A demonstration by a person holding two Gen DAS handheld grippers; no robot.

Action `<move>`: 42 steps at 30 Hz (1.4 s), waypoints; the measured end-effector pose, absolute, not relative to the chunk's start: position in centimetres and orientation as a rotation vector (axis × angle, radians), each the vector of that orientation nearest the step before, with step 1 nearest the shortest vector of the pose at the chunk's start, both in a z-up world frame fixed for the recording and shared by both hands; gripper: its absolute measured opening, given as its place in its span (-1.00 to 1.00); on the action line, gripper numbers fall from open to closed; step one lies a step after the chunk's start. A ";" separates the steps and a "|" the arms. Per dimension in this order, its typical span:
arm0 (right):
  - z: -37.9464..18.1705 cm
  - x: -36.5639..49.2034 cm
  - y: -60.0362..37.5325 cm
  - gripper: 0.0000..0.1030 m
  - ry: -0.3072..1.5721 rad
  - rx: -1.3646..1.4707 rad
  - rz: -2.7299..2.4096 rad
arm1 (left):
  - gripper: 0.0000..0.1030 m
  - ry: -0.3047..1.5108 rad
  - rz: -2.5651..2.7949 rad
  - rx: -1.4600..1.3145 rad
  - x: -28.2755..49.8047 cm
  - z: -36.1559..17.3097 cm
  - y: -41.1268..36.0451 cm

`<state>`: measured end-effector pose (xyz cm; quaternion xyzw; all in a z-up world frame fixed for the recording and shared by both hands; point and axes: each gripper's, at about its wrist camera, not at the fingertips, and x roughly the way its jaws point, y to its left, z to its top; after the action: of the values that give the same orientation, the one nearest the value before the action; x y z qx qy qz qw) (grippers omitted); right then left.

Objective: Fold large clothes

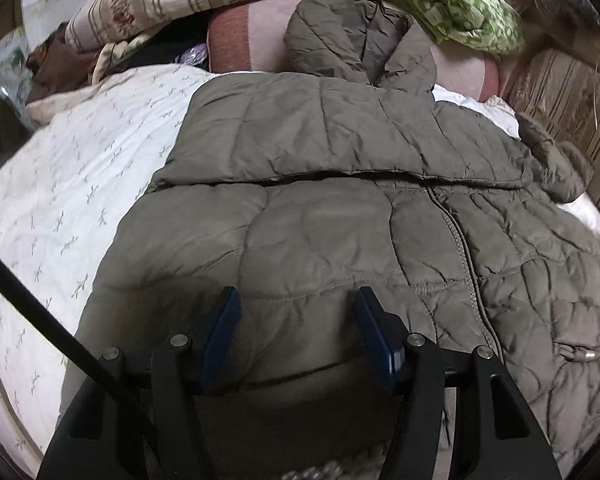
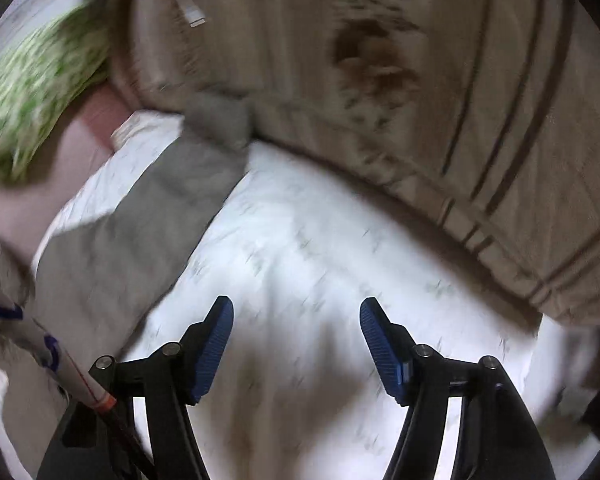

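A: What does the garment look like?

B: It is an olive-grey quilted puffer jacket [image 1: 340, 208], lying front-up on a white bedsheet printed with small grey-green sprigs [image 1: 72, 200]. Its left sleeve is folded flat across the chest, making a straight horizontal edge. The hood [image 1: 356, 36] lies crumpled at the far end, touching a pink cushion with a rust-coloured band [image 1: 240, 40].

A: And going across from the left?

B: The sheet first, smooth and thin. Then the jacket's puffy panels, stitched in wavy lines and finely creased. A dark zipper [image 1: 466, 264] runs down the front right of centre, and a small metal pull glints at a pocket [image 1: 588, 356] near the right edge. The right sleeve [image 1: 556, 164] reaches out to the side, cuff bunched.

A: The left gripper [image 1: 296, 300]?

B: Released, blue pads spread wide, with the jacket's lower panel showing between them.

A: The right gripper [image 2: 296, 312]?

B: Also spread apart, holding nothing, over bare sheet [image 2: 320, 240]. That view is blurred. The outstretched sleeve [image 2: 140, 220] lies to the left of the fingers, its cuff meeting a beige striped quilt with brown floral patches [image 2: 440, 100]. A green-and-white leafy patterned bundle [image 2: 32, 92] sits at far left.
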<state>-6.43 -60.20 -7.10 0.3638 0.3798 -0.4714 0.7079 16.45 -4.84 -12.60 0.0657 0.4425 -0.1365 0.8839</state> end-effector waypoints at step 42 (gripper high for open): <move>10.4 0.2 -62.8 -0.84 0.618 0.509 -1.171 | 0.39 0.849 -0.226 0.000 17.8 -8.1 -0.9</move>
<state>0.20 -62.82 10.41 0.2336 0.2839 -0.5376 0.7589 17.83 -0.89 -8.07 0.0000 0.4112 -0.1094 0.9050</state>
